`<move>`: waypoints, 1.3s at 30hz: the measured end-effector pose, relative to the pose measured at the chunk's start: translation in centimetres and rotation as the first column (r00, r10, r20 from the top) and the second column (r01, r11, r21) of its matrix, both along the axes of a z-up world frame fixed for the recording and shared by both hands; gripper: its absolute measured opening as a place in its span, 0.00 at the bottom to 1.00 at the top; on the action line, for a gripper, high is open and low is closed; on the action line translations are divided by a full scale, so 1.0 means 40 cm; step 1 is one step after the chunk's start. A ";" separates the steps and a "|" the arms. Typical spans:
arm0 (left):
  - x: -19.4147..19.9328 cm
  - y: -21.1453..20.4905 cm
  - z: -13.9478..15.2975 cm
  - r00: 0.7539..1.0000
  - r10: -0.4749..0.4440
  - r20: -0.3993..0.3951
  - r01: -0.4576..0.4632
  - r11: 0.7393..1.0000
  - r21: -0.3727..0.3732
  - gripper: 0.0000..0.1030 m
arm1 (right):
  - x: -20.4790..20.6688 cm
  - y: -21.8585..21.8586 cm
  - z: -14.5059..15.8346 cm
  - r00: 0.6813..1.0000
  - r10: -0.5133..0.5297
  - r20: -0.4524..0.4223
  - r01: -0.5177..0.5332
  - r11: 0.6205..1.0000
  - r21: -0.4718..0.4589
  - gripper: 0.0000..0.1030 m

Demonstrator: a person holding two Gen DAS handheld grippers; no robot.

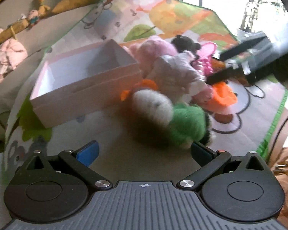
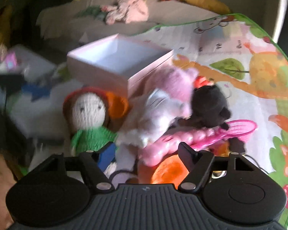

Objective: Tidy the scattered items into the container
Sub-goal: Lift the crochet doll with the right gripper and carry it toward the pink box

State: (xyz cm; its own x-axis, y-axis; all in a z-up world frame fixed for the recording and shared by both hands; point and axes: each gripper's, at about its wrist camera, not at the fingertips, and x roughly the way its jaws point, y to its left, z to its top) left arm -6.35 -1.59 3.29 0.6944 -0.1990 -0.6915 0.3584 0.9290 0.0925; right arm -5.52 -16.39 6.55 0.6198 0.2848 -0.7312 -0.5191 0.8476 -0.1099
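While both the left gripper (image 1: 144,151) and right gripper (image 2: 147,153) gape empty: one pink box (image 1: 82,88), one knitted doll (image 2: 90,115), one black plush (image 2: 209,103), one playmat (image 2: 259,72).

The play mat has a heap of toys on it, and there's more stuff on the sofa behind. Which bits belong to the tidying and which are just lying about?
Part of the job:
- box, nothing in it yet
- knitted doll
- pink plush
- black plush
- white plush
- pink plastic toy
- orange toy

Just lying about:
- sofa
- sofa toys
- yellow cushion
- pink garment
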 end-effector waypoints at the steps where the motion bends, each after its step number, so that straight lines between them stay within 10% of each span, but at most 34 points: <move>1: 0.006 0.006 0.002 1.000 0.020 0.009 -0.020 1.000 0.012 1.00 | -0.007 0.016 -0.013 1.000 0.022 -0.007 -0.022 1.000 -0.016 0.70; 10: 0.080 0.061 0.042 0.977 0.173 0.123 -0.186 0.977 0.100 1.00 | -0.068 0.054 0.024 0.942 0.311 -0.128 -0.277 0.934 0.226 0.79; 15: 0.052 0.099 0.078 0.979 0.191 0.072 -0.190 0.982 -0.023 1.00 | -0.009 -0.138 0.062 0.986 0.062 -0.155 0.001 0.926 0.378 0.94; 19: 0.060 0.063 0.075 0.989 0.129 -0.071 -0.141 0.970 -0.200 1.00 | 0.039 -0.254 0.031 0.958 -0.233 -0.168 0.281 0.881 0.380 0.94; 27: 0.110 -0.084 0.003 0.990 0.100 -0.098 -0.106 0.992 -0.067 1.00 | 0.043 -0.369 -0.016 0.863 -0.497 -0.093 0.498 0.807 0.318 0.95; 39: 0.041 0.042 0.016 0.995 0.100 -0.023 -0.099 0.993 0.062 1.00 | 0.023 -0.142 0.026 0.981 -0.192 0.025 0.180 0.952 0.247 0.95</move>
State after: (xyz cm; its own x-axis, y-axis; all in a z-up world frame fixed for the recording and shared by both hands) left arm -4.71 0.11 3.93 0.6905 -0.0871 -0.7181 0.2675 0.9531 0.1416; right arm -4.61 -22.07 7.61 0.7114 0.3262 -0.6225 -0.3491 0.9328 0.0900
